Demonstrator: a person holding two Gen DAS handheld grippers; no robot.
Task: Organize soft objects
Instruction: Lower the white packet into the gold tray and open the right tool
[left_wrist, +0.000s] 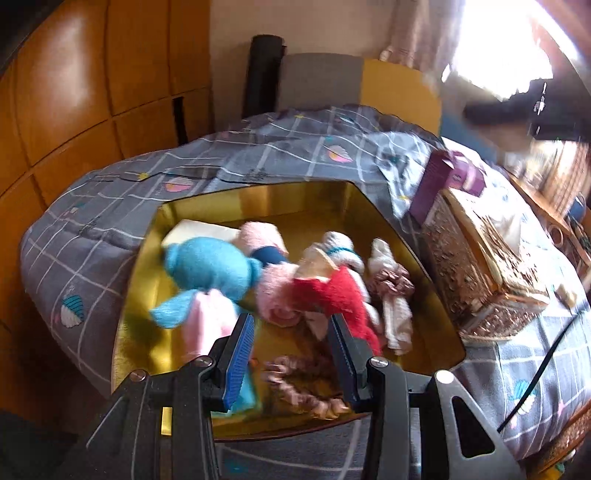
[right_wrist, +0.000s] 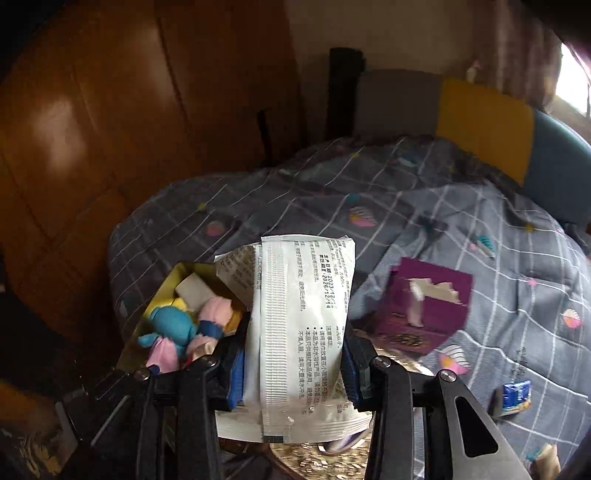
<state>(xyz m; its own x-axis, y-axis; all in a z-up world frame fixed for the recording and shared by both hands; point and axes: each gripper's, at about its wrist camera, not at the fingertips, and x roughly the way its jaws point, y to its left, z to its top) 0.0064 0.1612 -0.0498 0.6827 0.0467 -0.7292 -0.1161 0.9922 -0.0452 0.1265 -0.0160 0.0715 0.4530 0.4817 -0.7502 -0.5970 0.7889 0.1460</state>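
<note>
R gripper (right_wrist: 293, 363) is clamped on a white wipes packet (right_wrist: 303, 332), held above the bed, w/ the gold tray (left_wrist: 147, 266) just to its left. L gripper (left_wrist: 291, 343) hangs wide apart, holding nothing, over the toys (blue plush (left_wrist: 210, 269), red one (left_wrist: 332, 295)) in that tray. I'd carry the packet over a bare patch of tray, go low, then let go.

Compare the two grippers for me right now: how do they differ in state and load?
The right gripper is shut on a white printed sachet; the left gripper is open and holds nothing. The left hangs over the gold box of soft toys; the right has that box off to its left. Both have blue finger pads.
</note>
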